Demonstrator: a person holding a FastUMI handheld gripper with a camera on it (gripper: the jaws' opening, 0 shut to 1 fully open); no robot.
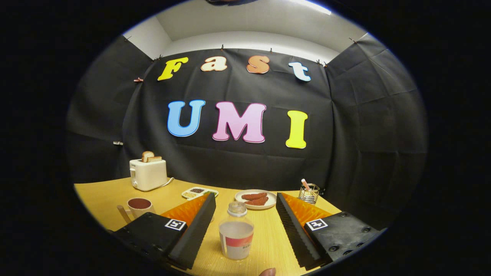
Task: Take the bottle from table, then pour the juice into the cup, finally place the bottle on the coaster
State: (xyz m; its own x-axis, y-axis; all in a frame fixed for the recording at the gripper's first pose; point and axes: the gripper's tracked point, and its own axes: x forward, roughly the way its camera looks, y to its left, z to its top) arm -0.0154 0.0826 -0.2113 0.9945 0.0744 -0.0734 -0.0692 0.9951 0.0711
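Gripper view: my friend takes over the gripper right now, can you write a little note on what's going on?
Gripper: open, one finger either side of the bottle, not touching it.
Bottle: upright on the table, cap on.
Cup: beyond the left finger, something dark inside.
Coaster: can't make one out.
Done: lined up on the bottle.
Left: close on the bottle, lift it, pour into the cup, set it on the coaster.

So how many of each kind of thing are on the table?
Bottle, between the open tongs: 1
Cup: 1
Toaster: 1
Plate: 1
Tray: 1
Wire holder: 1
Total: 6
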